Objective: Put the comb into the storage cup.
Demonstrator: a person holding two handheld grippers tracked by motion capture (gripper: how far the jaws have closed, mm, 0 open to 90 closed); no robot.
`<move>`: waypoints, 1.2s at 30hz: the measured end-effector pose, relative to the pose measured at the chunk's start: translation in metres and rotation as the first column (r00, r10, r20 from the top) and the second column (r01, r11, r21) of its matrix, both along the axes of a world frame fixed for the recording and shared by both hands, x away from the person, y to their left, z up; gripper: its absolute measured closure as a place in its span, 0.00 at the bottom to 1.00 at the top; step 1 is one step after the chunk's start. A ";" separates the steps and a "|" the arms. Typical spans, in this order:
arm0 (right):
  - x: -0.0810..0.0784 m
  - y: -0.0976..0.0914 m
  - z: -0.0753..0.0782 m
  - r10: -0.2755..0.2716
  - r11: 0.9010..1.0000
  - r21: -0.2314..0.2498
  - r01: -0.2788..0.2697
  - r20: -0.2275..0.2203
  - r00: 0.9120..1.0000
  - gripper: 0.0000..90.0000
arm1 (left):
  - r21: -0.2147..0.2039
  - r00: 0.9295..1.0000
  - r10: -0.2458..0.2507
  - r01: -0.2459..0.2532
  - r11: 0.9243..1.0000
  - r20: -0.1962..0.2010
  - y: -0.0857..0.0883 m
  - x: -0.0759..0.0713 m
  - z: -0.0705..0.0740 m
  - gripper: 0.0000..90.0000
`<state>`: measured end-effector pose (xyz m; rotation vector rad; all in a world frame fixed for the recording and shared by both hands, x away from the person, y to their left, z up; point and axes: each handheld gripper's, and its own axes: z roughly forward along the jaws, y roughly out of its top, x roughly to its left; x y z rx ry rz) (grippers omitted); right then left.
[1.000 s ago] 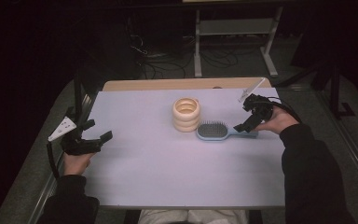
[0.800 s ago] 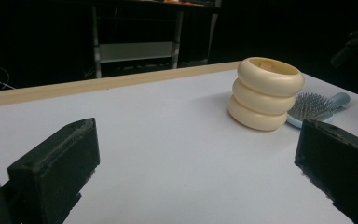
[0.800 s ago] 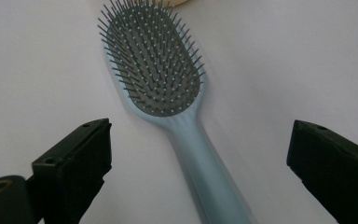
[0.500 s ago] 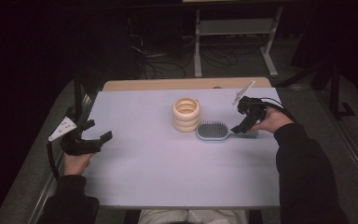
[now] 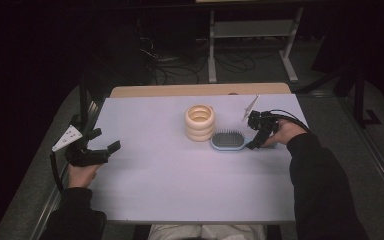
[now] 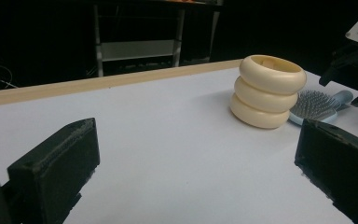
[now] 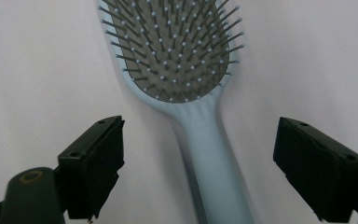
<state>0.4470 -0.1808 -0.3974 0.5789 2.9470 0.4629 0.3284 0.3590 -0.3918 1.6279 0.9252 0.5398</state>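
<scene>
Pale blue plastic marks the hairbrush [image 7: 186, 88], which lies bristles up on the white table [image 5: 180, 190], its head just beside a cream holder [image 5: 200, 122] shaped like three stacked rings and its handle pointing toward the person's right. The right gripper [image 5: 258, 136] is held over that handle with its jaws spread wide; in the right gripper view the handle is seen running up between the two black jaws, touched by neither. The step in hand is judged to be the approach for a grasp on the handle. For the next move, the jaws would need to be lowered until the handle sits level between them, then closed across its narrow width without the brush being pushed into the holder. The left gripper [image 5: 97, 152] is kept well apart at the table's left edge, jaws likewise open and nothing held.
</scene>
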 end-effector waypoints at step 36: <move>0.024 0.004 -0.023 0.146 0.986 -0.067 -0.154 -0.110 0.983 0.71 | 0.027 1.000 -0.017 0.017 0.999 -0.017 -0.003 0.001 -0.002 0.00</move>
